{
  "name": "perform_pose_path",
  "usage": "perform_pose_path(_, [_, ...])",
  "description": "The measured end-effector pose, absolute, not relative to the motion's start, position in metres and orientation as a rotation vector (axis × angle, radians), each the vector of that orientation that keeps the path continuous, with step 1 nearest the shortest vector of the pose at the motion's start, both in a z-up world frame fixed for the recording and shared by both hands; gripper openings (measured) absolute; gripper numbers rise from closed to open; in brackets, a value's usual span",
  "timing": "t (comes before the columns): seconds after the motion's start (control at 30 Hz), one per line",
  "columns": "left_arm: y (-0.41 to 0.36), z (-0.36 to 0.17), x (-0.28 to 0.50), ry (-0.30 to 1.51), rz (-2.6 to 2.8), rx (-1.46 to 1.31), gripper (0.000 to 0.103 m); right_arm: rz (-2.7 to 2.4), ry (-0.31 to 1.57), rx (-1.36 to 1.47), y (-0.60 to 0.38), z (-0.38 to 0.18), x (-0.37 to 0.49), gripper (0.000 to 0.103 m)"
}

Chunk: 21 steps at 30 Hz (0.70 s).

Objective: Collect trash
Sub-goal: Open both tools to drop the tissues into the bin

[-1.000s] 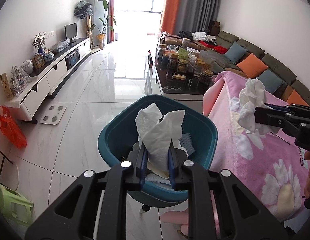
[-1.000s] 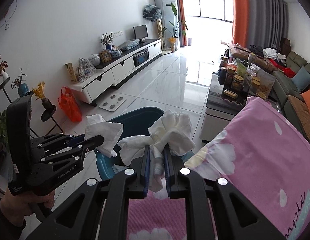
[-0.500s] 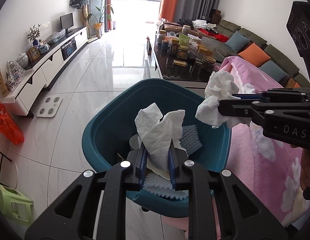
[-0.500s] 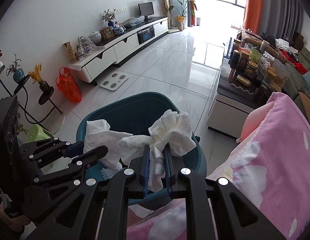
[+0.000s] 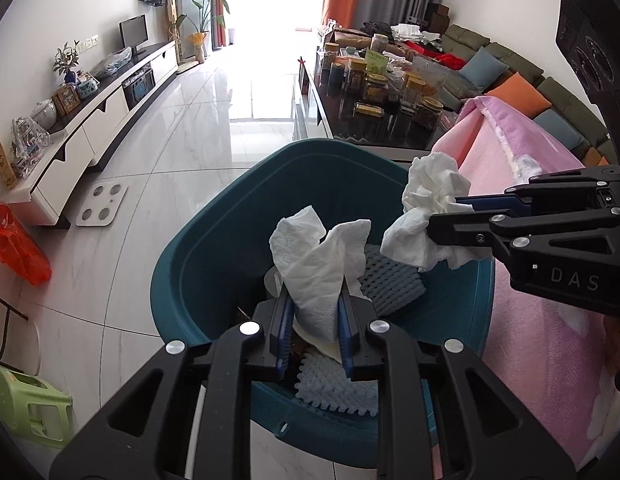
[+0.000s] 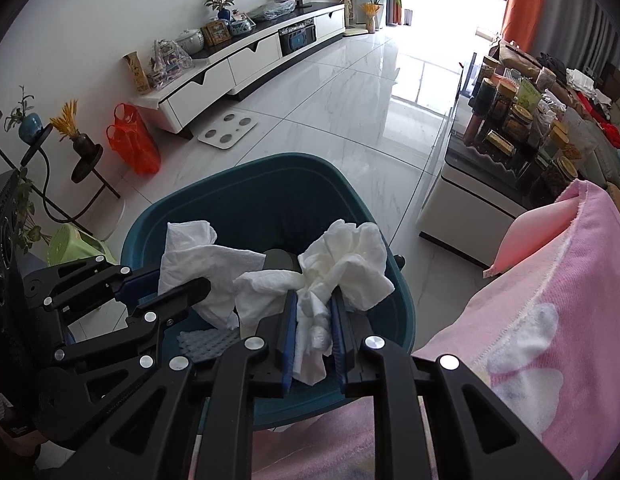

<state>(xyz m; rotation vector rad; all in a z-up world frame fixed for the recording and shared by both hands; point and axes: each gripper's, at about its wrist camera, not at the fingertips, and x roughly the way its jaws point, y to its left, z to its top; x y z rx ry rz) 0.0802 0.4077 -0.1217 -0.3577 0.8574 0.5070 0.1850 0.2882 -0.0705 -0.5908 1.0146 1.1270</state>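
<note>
Pointed the left tongs (image 5: 311, 312) steeply down over the open mouth of the teal waste bin (image 5: 182, 264), clenched on a paper towel (image 5: 321, 264). Pinched that sheet at its lower end, long axis running up and away from the blue pads, two loose flaps spread apart at the top. Hung above the bin's interior, over pale blue foam netting (image 5: 389, 280) lying inside.

Brought in the right tongs (image 6: 313, 312) from the right side, tilted down even more sharply, tips just inside the bin's rim. Began to part the jaws, with a crumpled tissue (image 6: 345, 264) caught between the pads and pressed by them. Bunched into a wad above the fingertips, one tail drooping down between the fingers, another lobe trailing left toward the paper towel; near each other, contact unclear.

Draped just beside the bin on the right: a pink flowered blanket (image 5: 529, 320). Farther off, crowded a dark table (image 5: 337, 128) with jars (image 5: 373, 84), and ran a white TV cabinet (image 5: 90, 136) along the left wall.
</note>
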Motion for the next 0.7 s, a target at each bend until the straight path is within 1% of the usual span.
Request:
perform_pose_path(0.17, [0.408, -0.131, 0.087, 0.879, 0.505, -0.354, 0.022, 1.126, 1.03, -0.636, 0.296, -0.076, 0.184, 0.019])
perform_pose_path(0.27, [0.409, -0.134, 0.092, 0.886, 0.506, -0.354, 0.022, 1.125, 1.031, -0.659, 0.299, -0.078, 0.184, 0.019])
perform_pose_path(0.43, [0.411, -0.139, 0.092, 0.887, 0.515, -0.349, 0.023, 1.124, 1.042, -0.668, 0.301, -0.079, 0.184, 0.022])
perform_pose_path(0.53, [0.411, -0.139, 0.091, 0.886, 0.525, -0.348, 0.028, 1.122, 1.039, -0.665, 0.3, -0.078, 0.186, 0.023])
perform_pose_path(0.57, [0.411, -0.139, 0.091, 0.885, 0.529, -0.348, 0.029, 1.121, 1.038, -0.661, 0.299, -0.078, 0.186, 0.026])
perform_pose_path(0.63, [0.411, -0.139, 0.09, 0.883, 0.534, -0.348, 0.032, 1.119, 1.036, -0.648, 0.296, -0.077, 0.185, 0.028])
perform_pose_path(0.67, [0.412, -0.138, 0.089, 0.881, 0.536, -0.349, 0.036, 1.118, 1.038, -0.641, 0.295, -0.077, 0.185, 0.03])
perform_pose_path(0.7, [0.411, -0.137, 0.09, 0.876, 0.537, -0.352, 0.038, 1.119, 1.037, -0.631, 0.294, -0.076, 0.187, 0.034])
